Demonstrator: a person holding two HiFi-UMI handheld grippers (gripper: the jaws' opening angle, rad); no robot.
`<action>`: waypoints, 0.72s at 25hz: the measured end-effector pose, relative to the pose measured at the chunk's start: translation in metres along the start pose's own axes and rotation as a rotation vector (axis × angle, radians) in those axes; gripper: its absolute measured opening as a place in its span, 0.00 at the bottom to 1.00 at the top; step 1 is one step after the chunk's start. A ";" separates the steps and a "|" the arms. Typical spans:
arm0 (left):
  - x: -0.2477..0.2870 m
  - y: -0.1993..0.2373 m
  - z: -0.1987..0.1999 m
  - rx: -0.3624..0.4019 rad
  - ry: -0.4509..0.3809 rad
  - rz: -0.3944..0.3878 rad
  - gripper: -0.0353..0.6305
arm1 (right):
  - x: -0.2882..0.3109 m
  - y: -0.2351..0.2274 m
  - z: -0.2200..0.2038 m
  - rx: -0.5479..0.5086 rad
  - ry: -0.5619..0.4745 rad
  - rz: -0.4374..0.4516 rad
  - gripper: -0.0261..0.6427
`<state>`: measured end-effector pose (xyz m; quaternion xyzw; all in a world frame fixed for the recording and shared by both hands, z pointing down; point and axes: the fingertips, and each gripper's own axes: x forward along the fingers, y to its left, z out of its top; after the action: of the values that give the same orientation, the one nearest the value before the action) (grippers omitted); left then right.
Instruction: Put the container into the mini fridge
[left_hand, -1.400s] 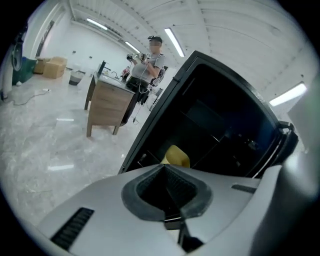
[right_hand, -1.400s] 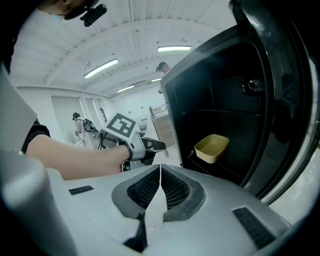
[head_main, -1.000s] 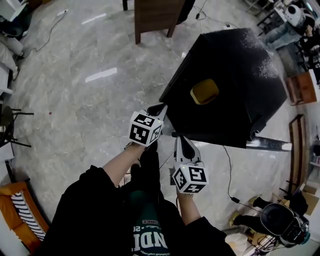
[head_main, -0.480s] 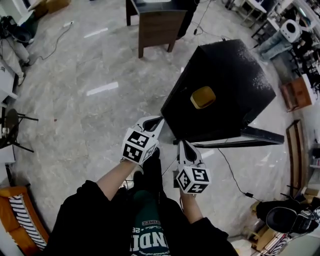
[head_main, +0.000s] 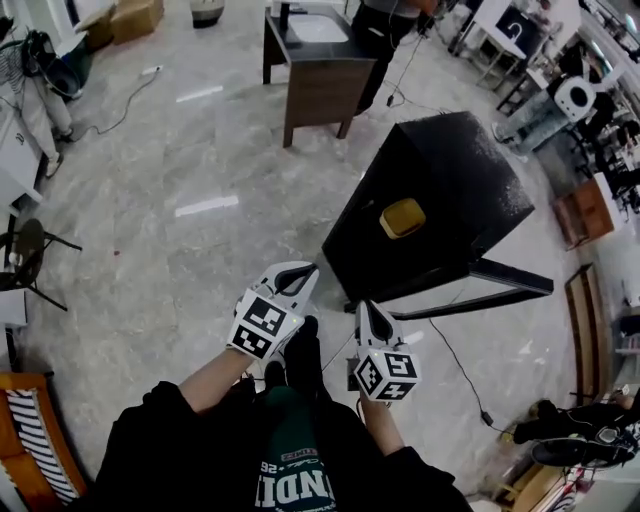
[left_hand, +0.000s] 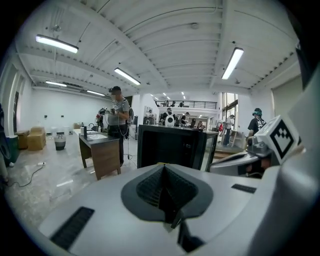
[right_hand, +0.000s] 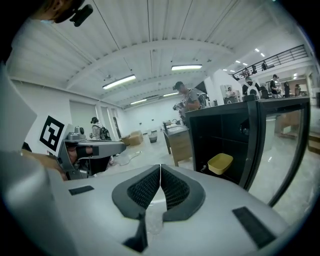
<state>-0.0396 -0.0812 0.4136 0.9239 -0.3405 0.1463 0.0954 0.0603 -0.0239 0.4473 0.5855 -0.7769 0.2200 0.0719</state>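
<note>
The yellow container (head_main: 402, 217) sits inside the black mini fridge (head_main: 470, 170), low on its floor; in the right gripper view the container (right_hand: 220, 163) shows through the open front. The fridge's glass door (head_main: 492, 284) stands swung open to the right. My left gripper (head_main: 301, 270) is shut and empty, a short way in front of the fridge's near corner. My right gripper (head_main: 366, 306) is also shut with nothing in it, just short of the door's hinge side. The jaws of the left gripper (left_hand: 164, 169) and the right gripper (right_hand: 160, 172) meet with no gap.
A brown wooden desk (head_main: 318, 78) stands beyond the fridge. Cables (head_main: 455, 375) trail over the marble floor to the right. A black chair (head_main: 25, 255) and an orange seat (head_main: 35, 440) are at the left. Several people (left_hand: 118, 117) stand in the background.
Both grippers have drawn back from the fridge towards my body, and the fridge now lies farther off. The container has stayed inside. Both jaws remain shut.
</note>
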 end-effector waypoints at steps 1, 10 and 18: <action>-0.008 -0.003 0.001 0.007 -0.005 -0.004 0.07 | -0.003 0.005 0.001 -0.001 -0.006 0.006 0.09; -0.069 -0.024 -0.018 0.023 -0.018 -0.020 0.07 | -0.038 0.031 0.005 -0.049 -0.047 0.050 0.09; -0.091 -0.019 -0.043 -0.004 0.006 0.008 0.07 | -0.046 0.035 -0.008 -0.052 -0.044 0.047 0.09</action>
<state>-0.1020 -0.0008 0.4219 0.9218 -0.3443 0.1490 0.0976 0.0398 0.0275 0.4286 0.5697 -0.7973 0.1884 0.0649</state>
